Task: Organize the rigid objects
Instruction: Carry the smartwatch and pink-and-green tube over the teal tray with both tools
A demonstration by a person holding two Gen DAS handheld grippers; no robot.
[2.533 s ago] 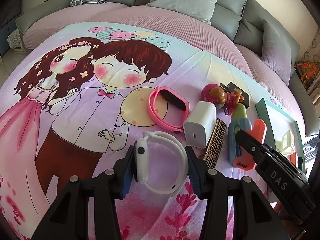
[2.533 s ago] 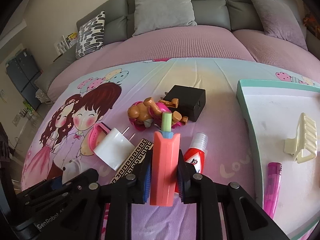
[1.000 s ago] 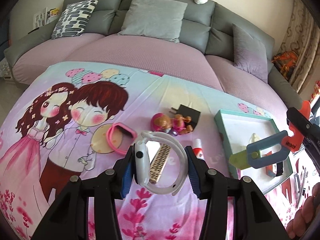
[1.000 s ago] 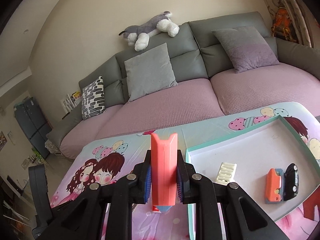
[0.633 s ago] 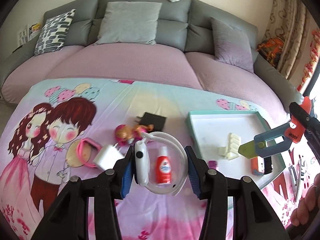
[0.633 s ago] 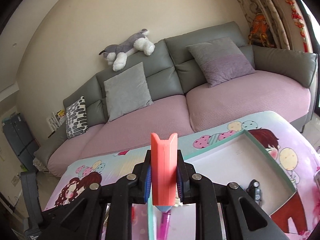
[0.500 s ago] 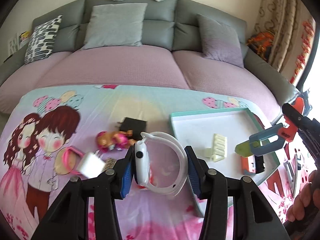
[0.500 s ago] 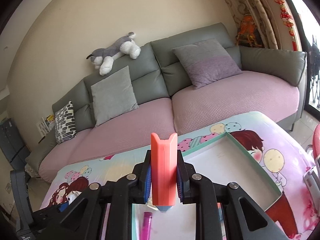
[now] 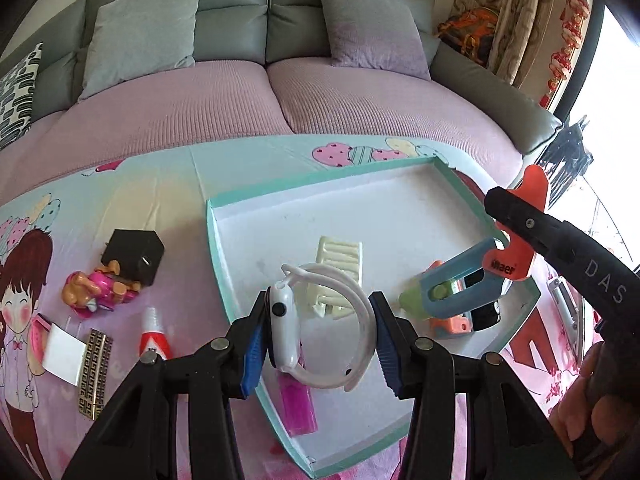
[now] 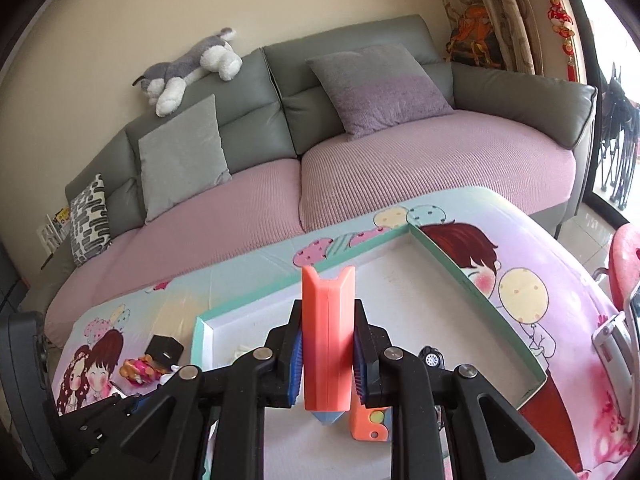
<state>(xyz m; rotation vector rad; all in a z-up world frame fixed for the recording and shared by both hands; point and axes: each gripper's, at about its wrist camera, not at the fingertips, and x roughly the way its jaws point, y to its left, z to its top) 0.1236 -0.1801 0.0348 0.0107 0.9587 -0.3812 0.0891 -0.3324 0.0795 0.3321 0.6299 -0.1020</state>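
Note:
My left gripper (image 9: 320,334) is shut on a white smartwatch (image 9: 285,328) and holds it above the near left part of the teal-rimmed white tray (image 9: 400,216). My right gripper (image 10: 326,360) is shut on an orange and blue spring clamp (image 10: 327,336), held above the tray (image 10: 452,256); the clamp (image 9: 460,288) also shows in the left wrist view over the tray's right side. In the tray lie a cream hair claw (image 9: 340,260), a pink lighter (image 9: 298,404), an orange item (image 9: 450,326) and a black toy car (image 9: 484,312).
On the cartoon sheet left of the tray lie a black box (image 9: 134,250), a pink toy figure (image 9: 94,292), a red-white tube (image 9: 152,338), a white charger (image 9: 64,354) and a patterned gold bar (image 9: 94,380). A grey sofa (image 10: 360,100) stands behind.
Both grippers have carried their objects rightward from the loose pile to above the tray. The watch now hangs over the tray's near left part; the clamp is over the tray's right side.

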